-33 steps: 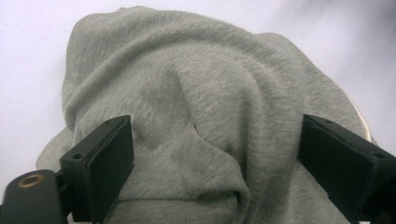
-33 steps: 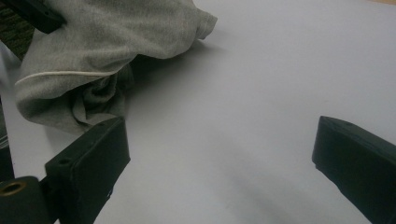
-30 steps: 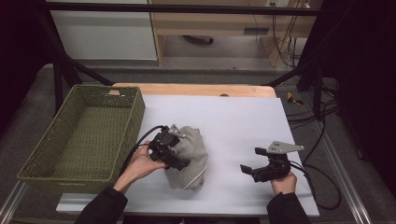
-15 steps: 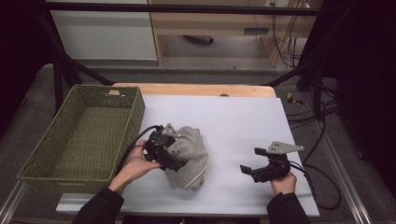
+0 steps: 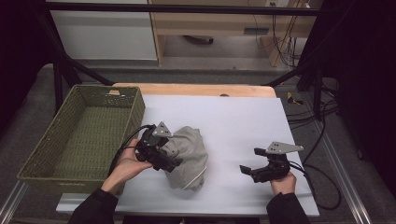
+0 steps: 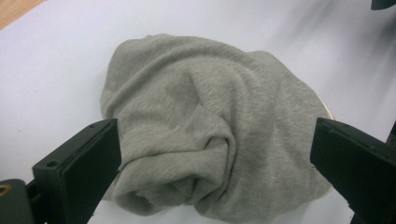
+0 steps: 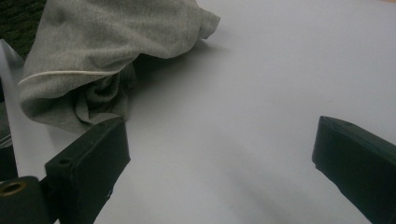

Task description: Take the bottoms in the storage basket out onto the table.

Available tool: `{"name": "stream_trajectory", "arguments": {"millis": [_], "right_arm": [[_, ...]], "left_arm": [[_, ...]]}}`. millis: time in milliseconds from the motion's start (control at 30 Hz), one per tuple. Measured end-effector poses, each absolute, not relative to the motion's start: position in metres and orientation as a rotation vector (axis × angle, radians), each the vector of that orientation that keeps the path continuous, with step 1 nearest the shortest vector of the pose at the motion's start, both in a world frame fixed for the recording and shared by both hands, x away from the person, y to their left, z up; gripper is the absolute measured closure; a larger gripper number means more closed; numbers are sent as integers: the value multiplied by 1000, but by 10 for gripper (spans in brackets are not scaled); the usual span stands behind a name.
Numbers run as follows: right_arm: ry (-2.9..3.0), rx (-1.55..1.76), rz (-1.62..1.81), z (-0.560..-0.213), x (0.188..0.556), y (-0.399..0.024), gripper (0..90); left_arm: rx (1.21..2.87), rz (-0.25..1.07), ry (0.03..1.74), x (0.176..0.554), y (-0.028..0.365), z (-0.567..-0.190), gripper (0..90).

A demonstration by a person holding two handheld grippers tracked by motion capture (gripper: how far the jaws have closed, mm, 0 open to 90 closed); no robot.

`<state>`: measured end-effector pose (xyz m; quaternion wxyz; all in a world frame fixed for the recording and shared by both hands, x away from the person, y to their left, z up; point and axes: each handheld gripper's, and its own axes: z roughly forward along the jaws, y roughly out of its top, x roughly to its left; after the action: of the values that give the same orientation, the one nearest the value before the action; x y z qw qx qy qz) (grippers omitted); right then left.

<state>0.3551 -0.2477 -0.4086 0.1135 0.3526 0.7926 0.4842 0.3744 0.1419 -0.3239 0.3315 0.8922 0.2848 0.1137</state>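
On the white table (image 5: 224, 121), a grey cloth (image 5: 189, 156) lies bunched beside a green basket (image 5: 88, 135). The left gripper (image 5: 173, 163), jaws just opened wide, hovers over it ungripped; the right gripper (image 5: 247, 170) waits open. Next: likely close on a fold.

Left gripper (image 5: 169, 164) angled down, jaws just opened wide, right gripper (image 5: 249, 167) held low, jaws spread, pointing left.
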Motion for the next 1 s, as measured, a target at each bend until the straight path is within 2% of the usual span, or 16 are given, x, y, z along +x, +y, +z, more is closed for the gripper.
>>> {"name": "stream_trajectory", "arguments": {"millis": [1000], "right_arm": [[2325, 1035, 1418, -408, 355, -248, 46]], "left_arm": [[2202, 363, 822, 378, 205, -316, 18]]}}
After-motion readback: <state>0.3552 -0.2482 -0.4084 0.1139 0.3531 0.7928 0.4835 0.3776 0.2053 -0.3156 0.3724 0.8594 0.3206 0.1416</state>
